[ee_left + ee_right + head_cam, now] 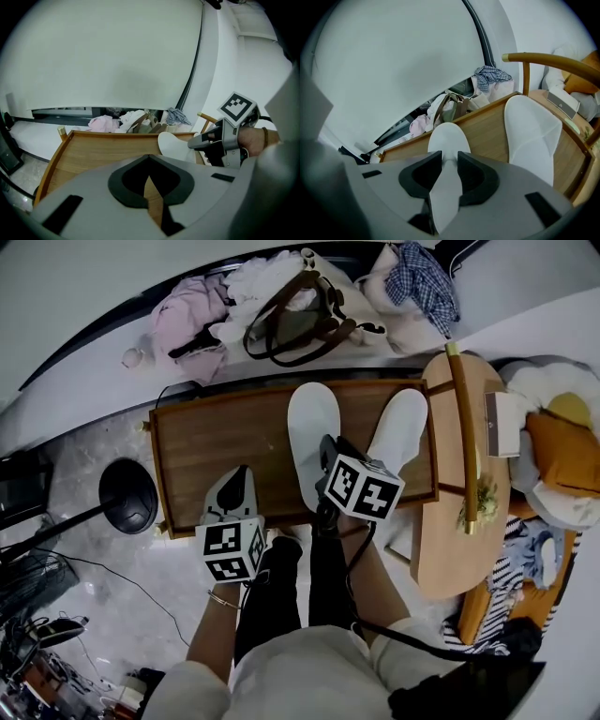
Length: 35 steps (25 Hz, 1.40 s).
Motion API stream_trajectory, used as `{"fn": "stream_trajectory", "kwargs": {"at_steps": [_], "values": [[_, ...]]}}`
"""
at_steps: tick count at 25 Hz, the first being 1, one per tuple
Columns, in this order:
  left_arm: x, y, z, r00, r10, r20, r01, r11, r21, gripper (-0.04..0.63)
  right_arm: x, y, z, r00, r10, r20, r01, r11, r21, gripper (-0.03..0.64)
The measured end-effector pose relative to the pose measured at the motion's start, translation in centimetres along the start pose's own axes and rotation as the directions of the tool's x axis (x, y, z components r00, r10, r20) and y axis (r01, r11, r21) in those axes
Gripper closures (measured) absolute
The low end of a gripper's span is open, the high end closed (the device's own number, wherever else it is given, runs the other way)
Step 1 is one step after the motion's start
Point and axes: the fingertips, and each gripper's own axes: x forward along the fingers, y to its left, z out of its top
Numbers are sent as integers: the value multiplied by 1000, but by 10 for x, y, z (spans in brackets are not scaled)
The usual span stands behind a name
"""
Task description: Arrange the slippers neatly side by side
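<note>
My right gripper (449, 164) is clenched on the heel end of one flat white cloth slipper (448, 138), which lies near the middle of the rimmed brown wooden counter (486, 129). My left gripper (149, 180) is closed on nothing over the counter's near left part. The second white cloth slipper (533, 133) lies toward the counter's right end, apart and splayed, so I judge the pairing unfinished: the gap must close and both lie parallel.

clamped slipper (312, 427): heel hidden under right gripper (326, 451), at 6 o'clock.
other slipper (401, 427): heel behind that gripper's marker cube.
wooden table (187, 442): near rim partly covered by legs.
box (499, 423): print too small to read.
</note>
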Motion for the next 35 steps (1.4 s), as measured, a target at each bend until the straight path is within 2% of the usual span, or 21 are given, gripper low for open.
{"fn": "stream_trajectory", "kwargs": {"at_steps": [18,23,28,35], "values": [[-40,-28,40,993,18,114,-15,1000,-27,589,-74,1,32,998,18,58,-10,989,-145,502],[-48,-42,53,990,5,143,-4,1000,-6,591,-98,-7,42,996,7,88,9,984,-175,502],[-45,-62,56,990,-30,138,26,999,29,591,-117,-31,46,993,-25,116,42,988,-148,502],[-21,-93,53,992,-89,93,82,993,81,591,-123,-74,50,988,-81,132,90,994,-64,502]]}}
